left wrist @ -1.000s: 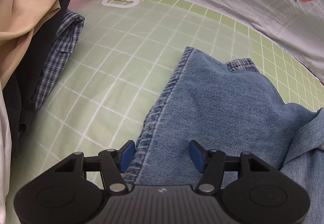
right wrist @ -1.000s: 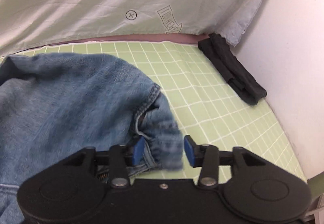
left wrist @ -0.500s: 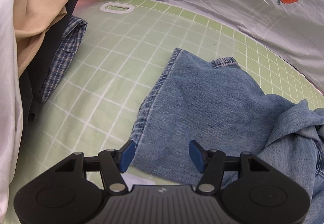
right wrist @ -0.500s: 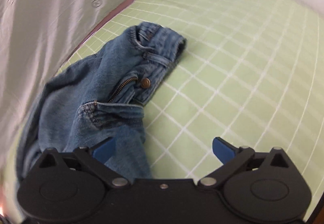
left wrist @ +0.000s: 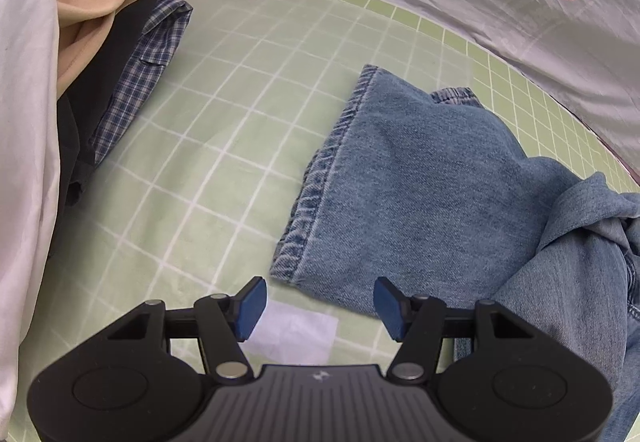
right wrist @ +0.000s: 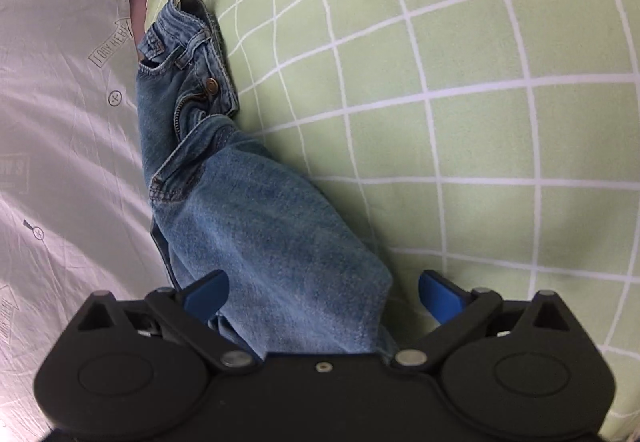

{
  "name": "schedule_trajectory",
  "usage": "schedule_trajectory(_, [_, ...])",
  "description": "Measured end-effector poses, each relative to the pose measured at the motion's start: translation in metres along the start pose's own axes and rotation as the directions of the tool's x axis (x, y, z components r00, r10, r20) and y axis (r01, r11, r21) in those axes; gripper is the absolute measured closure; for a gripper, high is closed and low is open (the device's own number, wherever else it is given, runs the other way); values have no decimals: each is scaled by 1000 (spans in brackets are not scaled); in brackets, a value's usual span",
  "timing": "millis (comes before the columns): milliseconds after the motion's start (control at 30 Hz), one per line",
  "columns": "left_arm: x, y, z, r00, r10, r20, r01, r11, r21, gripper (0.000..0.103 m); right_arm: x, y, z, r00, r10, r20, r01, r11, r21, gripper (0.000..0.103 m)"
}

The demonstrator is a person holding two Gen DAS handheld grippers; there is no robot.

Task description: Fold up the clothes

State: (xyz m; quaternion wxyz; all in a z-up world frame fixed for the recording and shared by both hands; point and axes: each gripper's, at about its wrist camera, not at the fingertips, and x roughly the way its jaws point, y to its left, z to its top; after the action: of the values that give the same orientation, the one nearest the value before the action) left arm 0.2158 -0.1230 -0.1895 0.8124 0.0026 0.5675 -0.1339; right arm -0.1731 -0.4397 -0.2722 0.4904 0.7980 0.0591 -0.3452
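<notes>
Jeans (left wrist: 432, 194) lie crumpled on a green grid mat (left wrist: 224, 146) beside a sheet (right wrist: 60, 130) with blurred, unreadable print. The left gripper (left wrist: 318, 306) hangs half-open, empty; the right gripper (right wrist: 322, 292), jaws wide and closing slightly, straddles denim ungripped.

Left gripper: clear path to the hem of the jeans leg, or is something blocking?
Probably yes. The left gripper is open just short of the jeans hem, with only bare green mat between; the clothes pile sits off to the side.

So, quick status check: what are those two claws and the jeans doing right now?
Left gripper open, empty. Right gripper wide, jaws closing, pads not on denim. Jeans rumpled on green mat. Nothing blocking.
</notes>
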Motion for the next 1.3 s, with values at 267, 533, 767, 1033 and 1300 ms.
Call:
schedule_trajectory(267, [19, 6, 8, 1000, 21, -17, -21, 999, -36, 41, 4, 7, 7, 1000, 13, 18, -13, 1000, -19, 56])
schedule_trajectory(533, [29, -4, 6, 997, 73, -9, -73, 997, -28, 42, -23, 71, 44, 965, -103, 242, 199, 887, -417, 77])
schedule_trajectory(767, [32, -36, 3, 988, 150, 40, -150, 989, -2, 82, -36, 114, 93, 932, -121, 341, 297, 794, -531, 78])
schedule_trajectory(1033, [-7, -60, 21, 924, 314, 218, -305, 949, -76, 84, -31, 180, 145, 873, -68, 484, 403, 660, -634, 80])
schedule_trajectory(1300, [-72, -36, 17, 847, 417, 331, -397, 909, -130, 84, -67, 234, 180, 776, 60, 628, 532, 471, -704, 80])
